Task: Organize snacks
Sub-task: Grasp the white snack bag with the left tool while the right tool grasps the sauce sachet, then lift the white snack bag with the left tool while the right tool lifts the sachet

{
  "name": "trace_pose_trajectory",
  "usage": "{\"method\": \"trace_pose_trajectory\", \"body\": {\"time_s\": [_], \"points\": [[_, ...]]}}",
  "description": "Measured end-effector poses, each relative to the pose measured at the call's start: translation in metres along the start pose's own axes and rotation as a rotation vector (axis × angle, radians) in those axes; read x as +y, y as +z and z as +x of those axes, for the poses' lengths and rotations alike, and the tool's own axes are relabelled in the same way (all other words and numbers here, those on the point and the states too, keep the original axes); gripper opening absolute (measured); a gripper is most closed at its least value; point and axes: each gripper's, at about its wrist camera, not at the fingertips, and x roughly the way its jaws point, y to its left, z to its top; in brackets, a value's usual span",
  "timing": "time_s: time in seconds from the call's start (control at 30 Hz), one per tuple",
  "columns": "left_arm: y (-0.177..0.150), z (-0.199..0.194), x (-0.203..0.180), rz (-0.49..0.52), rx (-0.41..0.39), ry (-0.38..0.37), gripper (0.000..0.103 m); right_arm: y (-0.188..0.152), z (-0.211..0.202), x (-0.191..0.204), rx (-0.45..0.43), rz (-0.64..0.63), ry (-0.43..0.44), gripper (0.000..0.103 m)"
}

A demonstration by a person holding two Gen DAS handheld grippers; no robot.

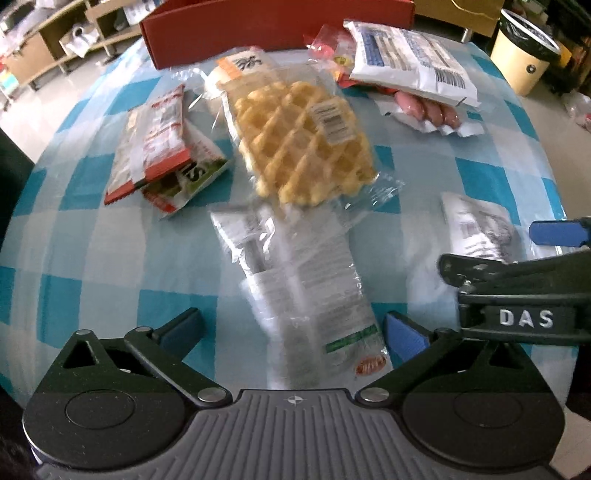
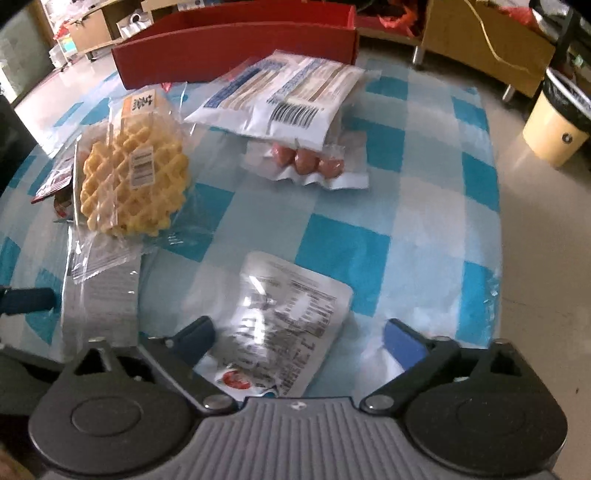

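Snack packs lie on a blue-and-white checked tablecloth (image 1: pixel 110 258). My left gripper (image 1: pixel 291 328) is open, its fingers on either side of a long clear-and-white pack (image 1: pixel 306 288) lying between them. A bagged waffle (image 1: pixel 299 140) lies just beyond, also in the right wrist view (image 2: pixel 133 177). My right gripper (image 2: pixel 299 336) is open over a silver foil pouch (image 2: pixel 280 317), which also shows in the left wrist view (image 1: pixel 476 225). A red box (image 1: pixel 277 26) stands at the table's far edge, also in the right wrist view (image 2: pixel 236 48).
Red-and-white packets (image 1: pixel 159 144) lie left of the waffle. A white-and-blue bag (image 1: pixel 410 59) rests on a sausage pack (image 1: pixel 428 110) at the back right. A cream bin (image 1: pixel 524 55) stands on the floor beyond the table. Shelves stand at the back left.
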Motion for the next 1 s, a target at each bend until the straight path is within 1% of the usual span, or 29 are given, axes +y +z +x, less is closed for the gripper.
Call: {"method": "trace_pose_trajectory", "body": {"time_s": [0.03,0.1,0.17,0.23,0.3,0.37,0.4,0.43,0.5,0.53,0.63,0.8,1.0], "points": [[0.002,0.000,-0.002,-0.008,0.004,0.003,0.103,-0.002,-0.003,-0.004,-0.017,0.003,0.004,0.084],[0.005,0.001,-0.001,-0.023,0.014,-0.001,0.103,-0.004,-0.007,-0.011,-0.041,0.010,0.003,0.067],[0.009,0.002,0.001,-0.039,0.021,-0.007,0.103,-0.005,-0.010,-0.014,-0.054,0.003,-0.002,0.062],[0.012,0.003,0.001,-0.002,0.028,-0.008,0.103,-0.006,-0.010,-0.014,-0.063,-0.005,-0.003,0.060],[0.013,0.003,0.007,0.001,0.048,-0.001,0.103,-0.007,-0.011,-0.017,-0.066,0.003,0.000,0.055],[0.013,0.000,0.014,-0.013,0.042,-0.020,0.093,-0.008,-0.013,-0.022,-0.069,0.035,0.017,0.052],[0.012,-0.004,0.015,-0.009,0.032,-0.022,0.082,-0.008,-0.014,-0.026,-0.070,0.053,0.028,0.051],[0.012,-0.007,0.016,0.003,0.028,-0.018,0.073,-0.008,-0.014,-0.028,-0.069,0.065,0.035,0.051],[0.013,-0.011,0.021,0.021,0.019,-0.021,0.061,-0.009,-0.014,-0.028,-0.072,0.066,0.028,0.051],[0.012,-0.013,0.025,0.016,0.018,-0.034,0.058,-0.009,-0.015,-0.028,-0.074,0.066,0.024,0.051],[0.005,-0.018,0.041,-0.016,0.022,-0.071,0.053,-0.011,-0.016,-0.030,-0.071,0.081,0.019,0.050],[0.000,-0.015,0.059,-0.042,0.017,-0.117,0.051,-0.015,-0.018,-0.027,-0.077,0.084,-0.002,0.050],[-0.007,-0.020,0.071,-0.095,0.046,-0.216,0.051,-0.019,-0.028,-0.038,-0.081,0.178,0.031,0.047]]}}
